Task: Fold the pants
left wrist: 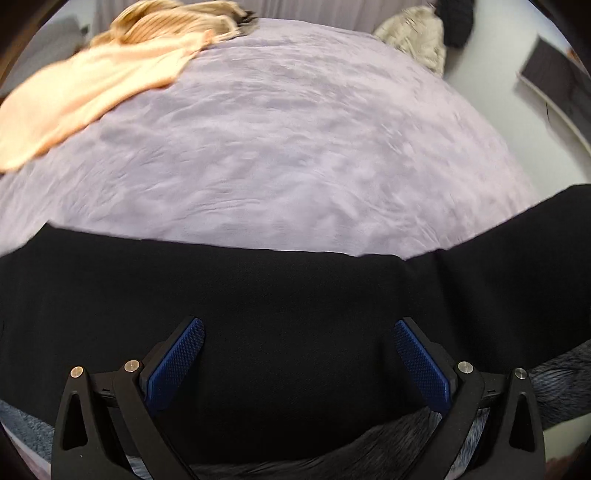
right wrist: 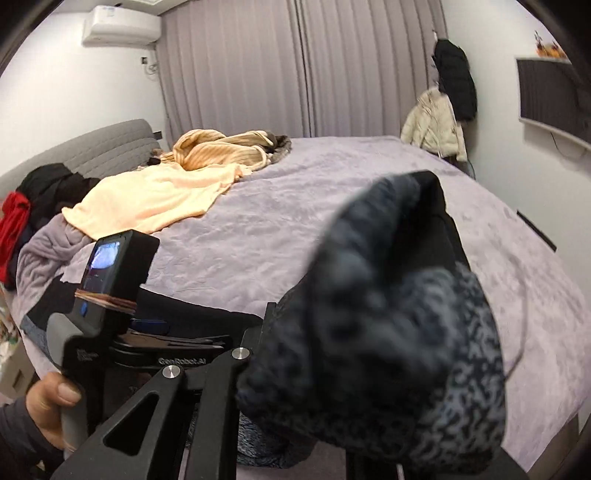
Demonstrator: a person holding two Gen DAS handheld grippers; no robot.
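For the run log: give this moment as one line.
phase: folding | left tool: open over black pants | right tool: lifting fleece-lined end, jaws hidden | surface: purple bed

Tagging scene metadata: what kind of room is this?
Almost certainly a home bedroom: a large bed with a lilac plush cover and grey padded headboard, floor-length grey curtains, and a white wall air conditioner. Loose clothes lie about, including the black pants.
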